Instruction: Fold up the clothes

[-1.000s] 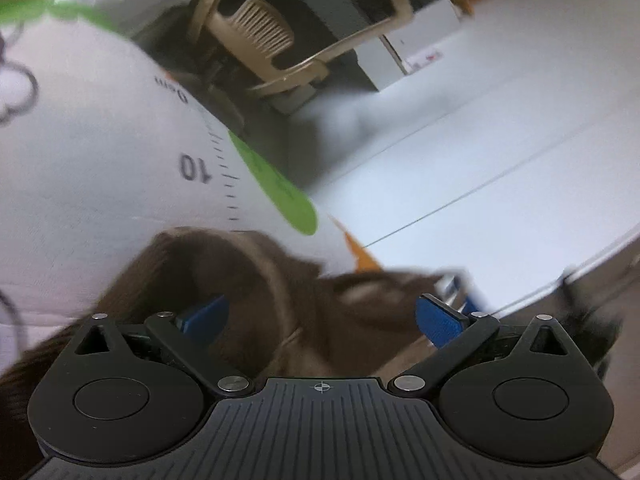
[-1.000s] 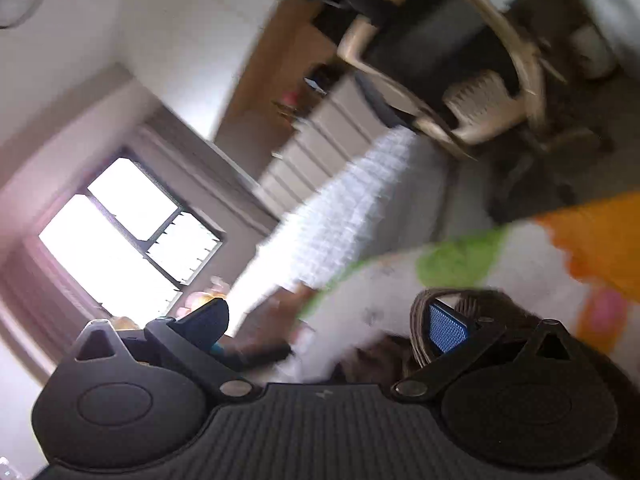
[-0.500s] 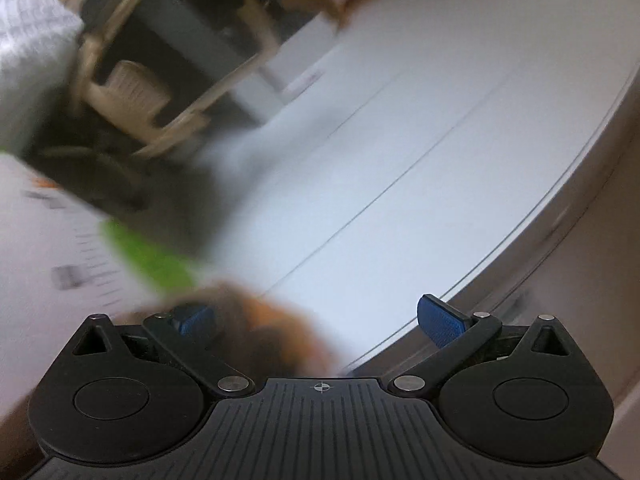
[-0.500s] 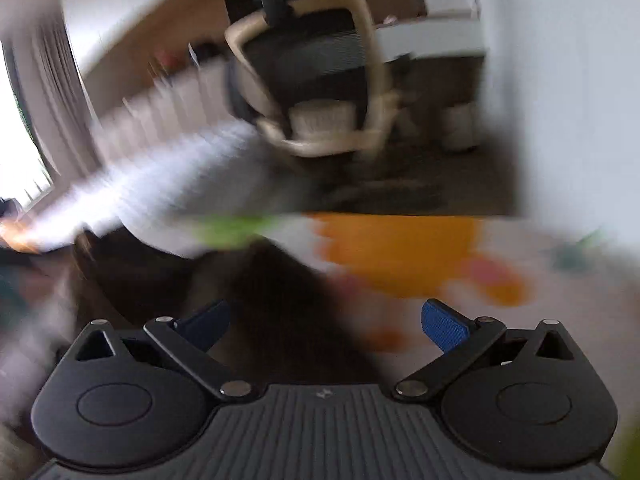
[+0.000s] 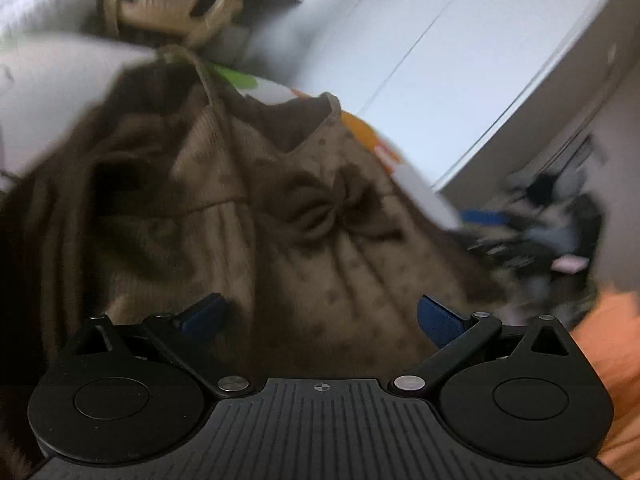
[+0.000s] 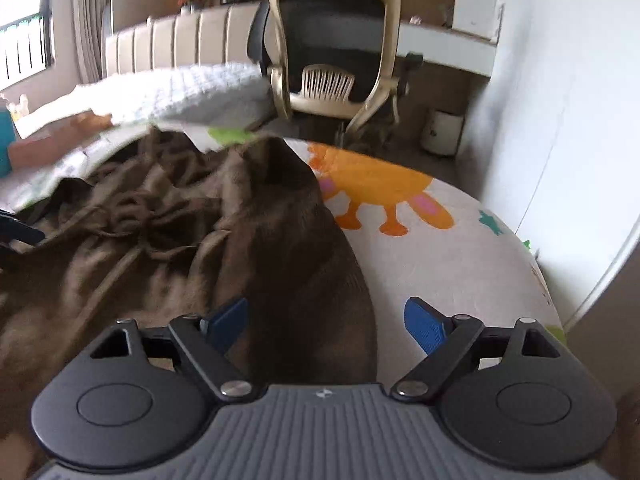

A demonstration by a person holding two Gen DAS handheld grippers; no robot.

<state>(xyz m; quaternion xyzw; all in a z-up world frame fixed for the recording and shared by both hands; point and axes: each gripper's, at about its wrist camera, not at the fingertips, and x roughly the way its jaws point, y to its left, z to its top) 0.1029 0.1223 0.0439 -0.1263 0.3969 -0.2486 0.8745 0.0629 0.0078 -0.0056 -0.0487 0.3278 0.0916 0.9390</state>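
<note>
Two grippers on show, and both stand with their blue pads spread wide, grasping nothing.

Left wrist view first, and it is blurred. The left gripper (image 5: 320, 316) hangs over a brown dress (image 5: 280, 208), jaws apart, fabric filling the gap between them but not pinched. A darker brown bow (image 5: 332, 208) sits on the front of the dress, just past the fingers. The neckline lies farther out, with a thin strap running up toward the far left. Under the dress lies a white play mat (image 5: 420, 188) with green and orange print peeking out at its far edge. Off to the far right is a smeared heap of dark things; what they are cannot be told. An orange cloth (image 5: 612, 344) shows at the near right.

Over to the right wrist view, sharper. The right gripper (image 6: 326, 322) is released too, jaws wide. A dark brown fold of the dress (image 6: 304, 260) runs up between the pads, closer to the left one, while the rumpled lighter part spreads away to the left. The play mat (image 6: 460, 260) lies bare on the right, with an orange cartoon figure (image 6: 380, 192) printed on it. Beyond, a white knitted blanket (image 6: 180, 92) and an office chair (image 6: 332, 48).
</note>
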